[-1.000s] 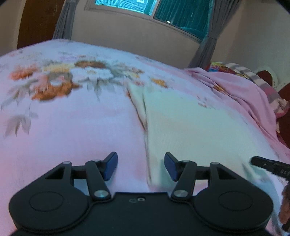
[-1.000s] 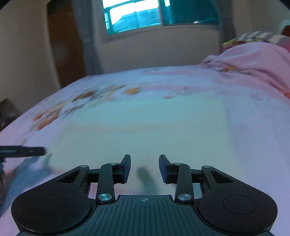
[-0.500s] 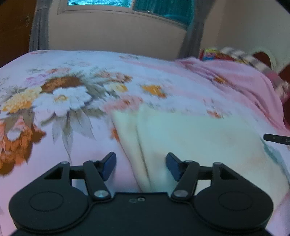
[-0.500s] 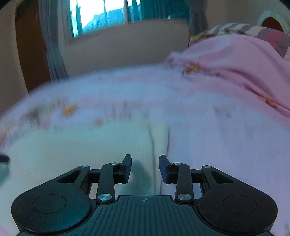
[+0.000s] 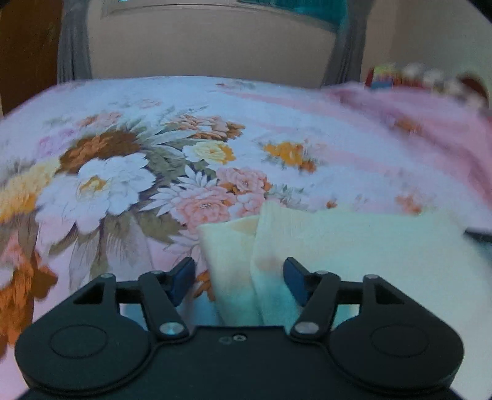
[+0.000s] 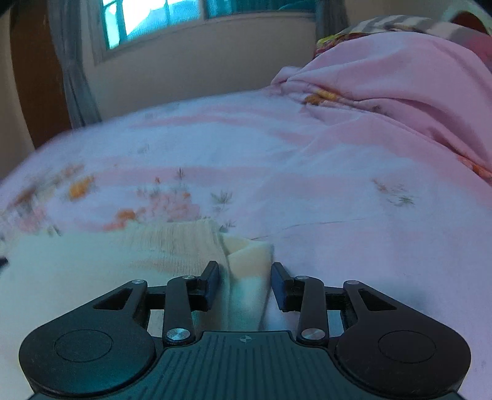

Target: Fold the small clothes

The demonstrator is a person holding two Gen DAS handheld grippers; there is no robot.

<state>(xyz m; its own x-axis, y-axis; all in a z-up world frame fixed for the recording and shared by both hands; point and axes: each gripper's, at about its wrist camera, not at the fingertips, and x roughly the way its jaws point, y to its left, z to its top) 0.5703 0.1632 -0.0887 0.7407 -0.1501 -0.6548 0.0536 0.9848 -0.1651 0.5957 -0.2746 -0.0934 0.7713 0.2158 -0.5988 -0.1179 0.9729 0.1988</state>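
Note:
A pale cream garment [image 5: 353, 246] lies flat on the floral pink bedsheet [image 5: 123, 172]. In the left wrist view its left corner, with a folded flap, lies between my open fingers; my left gripper [image 5: 238, 280] is open and low over it. In the right wrist view the garment [image 6: 107, 255] spreads to the left, and its right corner flap [image 6: 249, 255] lies between the fingers of my right gripper [image 6: 245, 284], which is open. Neither gripper holds cloth.
A heaped pink blanket [image 6: 399, 77] rises at the right of the bed, with patterned pillows [image 5: 415, 77] behind it. A wall with a window [image 6: 153, 18] and grey curtains [image 6: 77, 77] stands beyond the far edge of the bed.
Both grippers have moved forward along the garment's side edges to its far corners. The left now faces the left corner, the right faces the right corner. Both stayed open.

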